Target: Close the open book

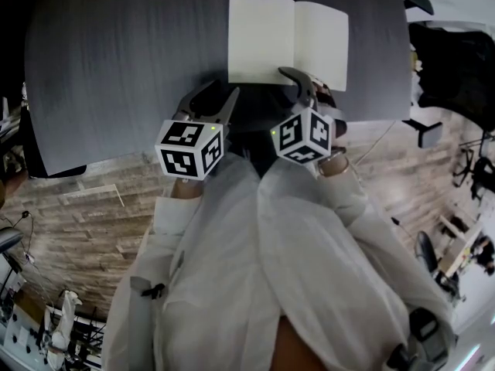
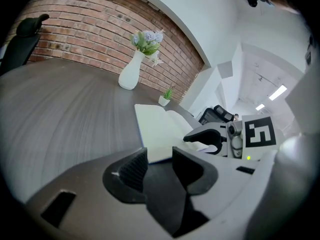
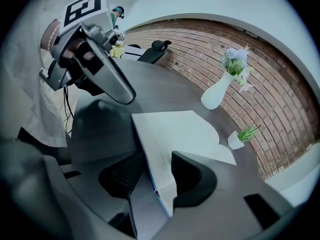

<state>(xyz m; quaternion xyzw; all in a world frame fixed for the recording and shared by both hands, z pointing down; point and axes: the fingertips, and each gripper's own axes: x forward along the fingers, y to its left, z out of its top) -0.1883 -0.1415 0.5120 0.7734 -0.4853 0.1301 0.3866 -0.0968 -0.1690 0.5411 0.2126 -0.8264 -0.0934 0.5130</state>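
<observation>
The open book [image 1: 263, 37] lies flat on the dark grey table [image 1: 131, 60], cream pages up. My right gripper [image 1: 305, 83] is at the near edge of its right page. In the right gripper view its jaws stand wide open [image 3: 157, 171], with the book's [image 3: 175, 129] near edge and blue cover between them, the pads not pressing on it. My left gripper [image 1: 213, 99] hovers open just short of the book's near left corner. Nothing is between its jaws [image 2: 159, 166], and the book [image 2: 160, 126] lies beyond them.
A white vase with flowers [image 2: 131, 71] and a small potted plant [image 2: 165, 99] stand at the table's far side by the brick wall. A black chair [image 2: 22, 34] stands past the table's far left. The table's near edge runs under my grippers, above the wooden floor.
</observation>
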